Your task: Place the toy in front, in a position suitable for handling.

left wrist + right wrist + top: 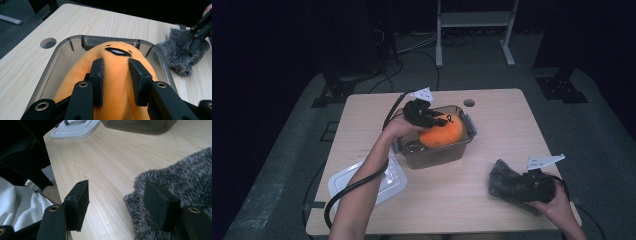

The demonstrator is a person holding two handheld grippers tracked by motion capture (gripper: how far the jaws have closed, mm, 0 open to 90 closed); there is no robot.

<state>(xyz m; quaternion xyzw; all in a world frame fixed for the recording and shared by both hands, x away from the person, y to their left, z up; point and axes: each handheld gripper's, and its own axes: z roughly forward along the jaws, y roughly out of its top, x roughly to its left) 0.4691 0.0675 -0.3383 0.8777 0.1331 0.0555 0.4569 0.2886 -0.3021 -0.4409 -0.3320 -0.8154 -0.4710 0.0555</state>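
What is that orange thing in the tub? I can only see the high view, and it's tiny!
Observer: A soft orange plush toy. The left gripper view shows a little dark stitched mouth on it.
Operator: Is the left gripper holding it?
Observer: Yes, the left gripper has both jaws pressed into its sides, over the clear tub.
Operator: And the dark lump by the other hand?
Observer: A fuzzy grey cloth. The right gripper is open, one jaw on the cloth, the other over bare table.
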